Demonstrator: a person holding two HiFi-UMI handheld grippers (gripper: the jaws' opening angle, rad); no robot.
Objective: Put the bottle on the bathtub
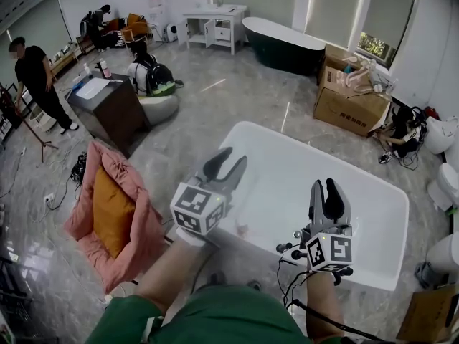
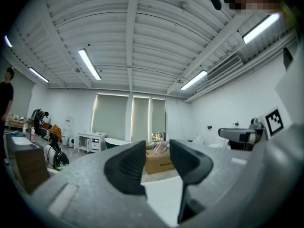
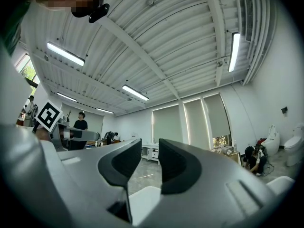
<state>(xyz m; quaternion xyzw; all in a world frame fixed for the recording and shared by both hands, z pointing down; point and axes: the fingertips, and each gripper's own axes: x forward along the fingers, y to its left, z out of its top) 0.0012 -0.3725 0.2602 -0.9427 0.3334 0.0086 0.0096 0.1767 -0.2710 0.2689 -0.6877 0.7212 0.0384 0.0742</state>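
As left gripper (image 1: 229, 165) hovers agape, bathtub (image 1: 358, 192) lies beneath.

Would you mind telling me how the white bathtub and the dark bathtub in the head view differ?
The white bathtub is white all over; the dark bathtub is dark green. The white bathtub is a rounded rectangle, the dark bathtub a slimmer oval. The white bathtub lies just before the person, the dark bathtub far off beside a white cabinet. Both stand on the floor.

No text clear enough to read, dark print on the cardboard box (image 1: 349, 110) too small to make out
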